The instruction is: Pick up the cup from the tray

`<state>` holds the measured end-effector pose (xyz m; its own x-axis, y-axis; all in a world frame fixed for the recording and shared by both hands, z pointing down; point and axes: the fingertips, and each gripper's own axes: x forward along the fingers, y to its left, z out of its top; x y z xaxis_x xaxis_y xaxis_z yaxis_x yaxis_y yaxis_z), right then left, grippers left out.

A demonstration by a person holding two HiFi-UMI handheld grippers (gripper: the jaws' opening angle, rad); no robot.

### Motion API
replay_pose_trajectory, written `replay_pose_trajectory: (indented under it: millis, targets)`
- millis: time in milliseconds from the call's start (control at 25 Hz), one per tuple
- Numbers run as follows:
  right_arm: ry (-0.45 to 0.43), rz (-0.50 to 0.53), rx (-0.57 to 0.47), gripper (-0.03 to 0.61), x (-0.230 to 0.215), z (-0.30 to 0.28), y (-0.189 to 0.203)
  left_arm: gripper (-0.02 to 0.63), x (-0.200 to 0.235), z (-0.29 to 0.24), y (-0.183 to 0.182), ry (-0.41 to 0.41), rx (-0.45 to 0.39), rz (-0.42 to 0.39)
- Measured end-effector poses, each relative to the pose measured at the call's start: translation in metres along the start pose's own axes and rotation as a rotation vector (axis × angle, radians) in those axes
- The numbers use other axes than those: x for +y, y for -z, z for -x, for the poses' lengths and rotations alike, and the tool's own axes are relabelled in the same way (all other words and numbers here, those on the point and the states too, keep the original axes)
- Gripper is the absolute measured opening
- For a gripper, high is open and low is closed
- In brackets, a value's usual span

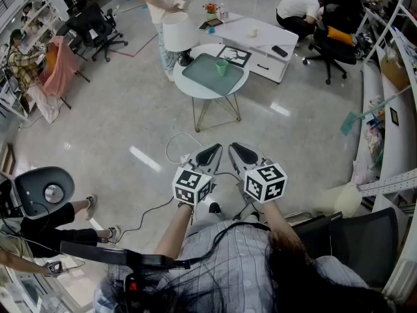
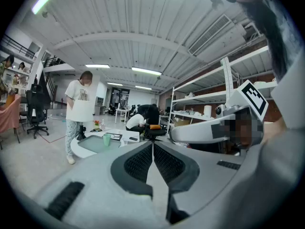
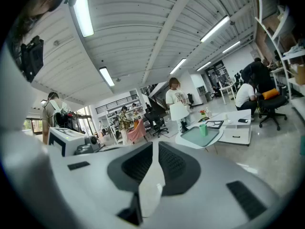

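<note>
In the head view, your left tongs (image 1: 210, 152) and right tongs (image 1: 242, 151) sit side by side close to your body, above the floor (image 1: 130, 116). Both point toward the round white surface (image 1: 195, 91) ahead. The green cup (image 1: 222, 67) stands upright on the grey-green tray (image 1: 199, 75), toward the tray's far right part and well apart from both tongs. A white lamp (image 1: 176, 32) stands just beside the tray's far left corner.

In the left gripper view, your left tongs (image 2: 152, 145) are pressed together with nothing between them. The cup (image 2: 106, 139) shows small and far off, up and to the left of the tips, on the tray (image 2: 93, 145).

In the right gripper view, your right tongs (image 3: 153, 146) are also closed tight and empty. The cup (image 3: 203, 129) stands on the tray (image 3: 194, 137), far ahead and to the right of the tips.
</note>
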<state>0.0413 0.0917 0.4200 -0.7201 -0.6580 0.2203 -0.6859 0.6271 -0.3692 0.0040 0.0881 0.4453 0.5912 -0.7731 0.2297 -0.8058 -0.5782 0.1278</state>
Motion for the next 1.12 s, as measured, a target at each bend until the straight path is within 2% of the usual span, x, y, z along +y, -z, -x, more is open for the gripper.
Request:
replay_pose_trajectory:
  millis: [400, 880, 1120]
  targets:
    - [0.008, 0.003, 0.010, 0.057, 0.019, -0.028, 0.004, 0.015, 0.035, 0.015, -0.004, -0.021, -0.026, 0.026]
    - [0.047, -0.017, -0.001, 0.057, 0.033, -0.047, 0.011, 0.015, 0.054, 0.025, -0.005, 0.036, -0.021, -0.013]
    - [0.073, -0.059, -0.011, 0.058, 0.039, -0.045, 0.015, 0.015, 0.062, 0.034, -0.002, 0.044, -0.024, 0.005]
